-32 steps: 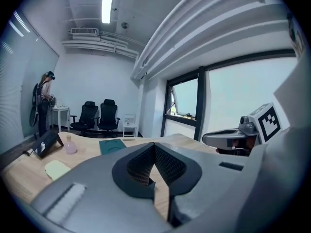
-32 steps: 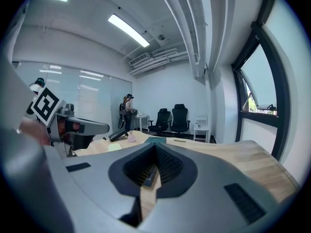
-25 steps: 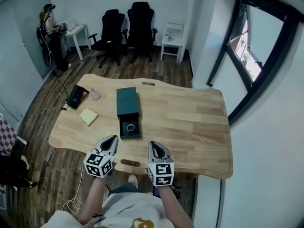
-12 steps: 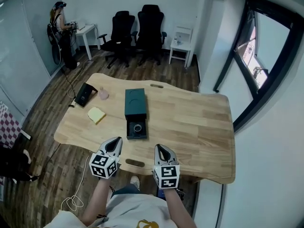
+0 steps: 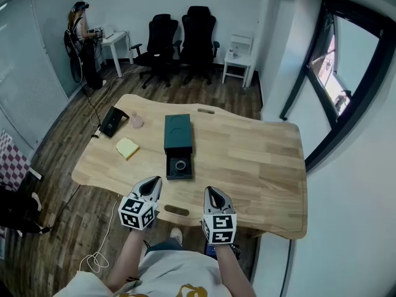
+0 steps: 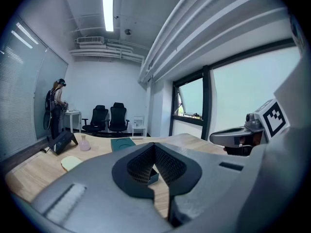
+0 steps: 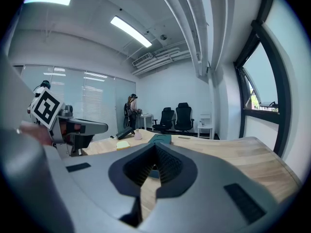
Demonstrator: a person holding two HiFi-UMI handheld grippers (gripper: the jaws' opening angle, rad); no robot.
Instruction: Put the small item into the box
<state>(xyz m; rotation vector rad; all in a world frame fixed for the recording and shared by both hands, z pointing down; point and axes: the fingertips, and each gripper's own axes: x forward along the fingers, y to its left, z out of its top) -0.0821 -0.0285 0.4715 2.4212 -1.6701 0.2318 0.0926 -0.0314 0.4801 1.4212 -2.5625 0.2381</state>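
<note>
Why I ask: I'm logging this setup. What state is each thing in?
Box: open, tray slid out toward the person.
Ring: lying in the tray.
Left gripper: shut, empty.
Right gripper: shut, empty.
Bottle: upright on the table.
Pad: lying flat.

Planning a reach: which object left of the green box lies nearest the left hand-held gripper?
The flat yellow pad; the small pink bottle and black device lie farther back.
</note>
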